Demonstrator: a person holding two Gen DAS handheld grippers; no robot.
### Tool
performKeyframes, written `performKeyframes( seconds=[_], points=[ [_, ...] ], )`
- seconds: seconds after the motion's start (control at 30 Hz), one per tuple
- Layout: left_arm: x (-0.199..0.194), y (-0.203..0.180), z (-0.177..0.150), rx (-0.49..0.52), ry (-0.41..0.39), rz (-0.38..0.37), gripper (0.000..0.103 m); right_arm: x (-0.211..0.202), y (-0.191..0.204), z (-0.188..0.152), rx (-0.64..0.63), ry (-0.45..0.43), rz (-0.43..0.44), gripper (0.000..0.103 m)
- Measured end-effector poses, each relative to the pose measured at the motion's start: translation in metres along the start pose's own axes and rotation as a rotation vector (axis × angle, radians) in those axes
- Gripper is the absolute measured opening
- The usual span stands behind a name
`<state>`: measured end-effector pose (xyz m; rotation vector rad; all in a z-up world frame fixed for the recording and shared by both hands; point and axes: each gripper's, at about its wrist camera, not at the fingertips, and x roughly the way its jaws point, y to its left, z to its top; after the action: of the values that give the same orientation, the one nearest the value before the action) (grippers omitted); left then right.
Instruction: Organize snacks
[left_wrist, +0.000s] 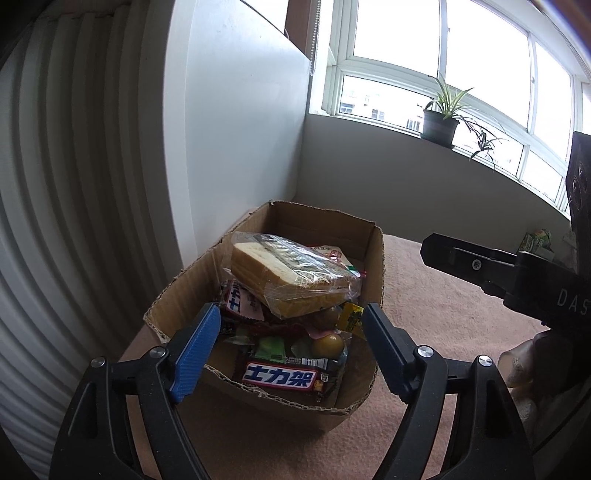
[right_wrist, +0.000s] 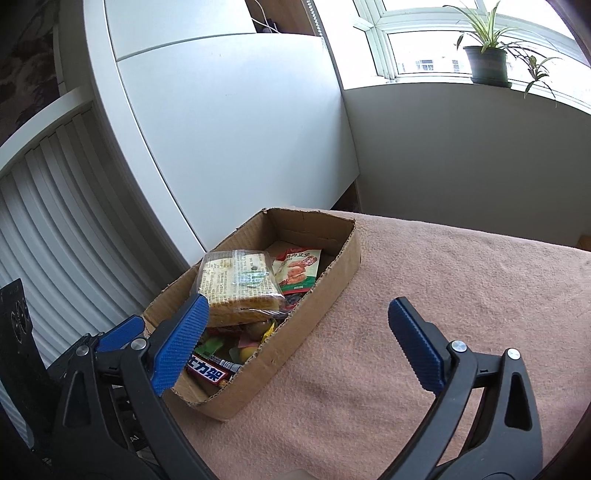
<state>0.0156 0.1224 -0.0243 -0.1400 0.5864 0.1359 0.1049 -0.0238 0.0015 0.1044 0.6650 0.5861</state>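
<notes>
Both claws stand wide and empty: the left gripper hangs over the cardboard box, the right gripper beside it over the pink cloth. The bagged bread lies atop the snacks at the box's 12 o'clock end. Judged best: draw back level, without nudging that loose stack.

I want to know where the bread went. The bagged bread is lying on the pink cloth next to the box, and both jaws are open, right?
Not quite. The bread lies inside the box, on top of the other snacks, not on the cloth. The right wrist view shows it. Both jaws are open, yes.
</notes>
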Motion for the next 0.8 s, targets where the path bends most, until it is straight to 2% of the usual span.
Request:
performKeyframes(
  seconds=[0.23,0.33,0.6,0.8],
  points=[
    [-0.015,-0.025,-0.012,0.059,-0.022,0.015,0.080,-0.025,-0.006,-0.015,-0.067,-0.042,-0.094,0.100],
    [-0.016,-0.029,-0.017,0.068,-0.017,0.020,0.081,-0.038,-0.012,-0.019,-0.057,-0.064,-0.095,0.100],
    [-0.022,-0.018,-0.016,0.006,-0.025,0.046,0.081,-0.057,-0.008,-0.022,-0.062,-0.133,-0.097,0.100],
    [-0.025,-0.013,-0.015,-0.018,-0.027,0.058,0.081,-0.050,0.001,-0.026,-0.099,-0.124,-0.114,0.100]
  ],
)
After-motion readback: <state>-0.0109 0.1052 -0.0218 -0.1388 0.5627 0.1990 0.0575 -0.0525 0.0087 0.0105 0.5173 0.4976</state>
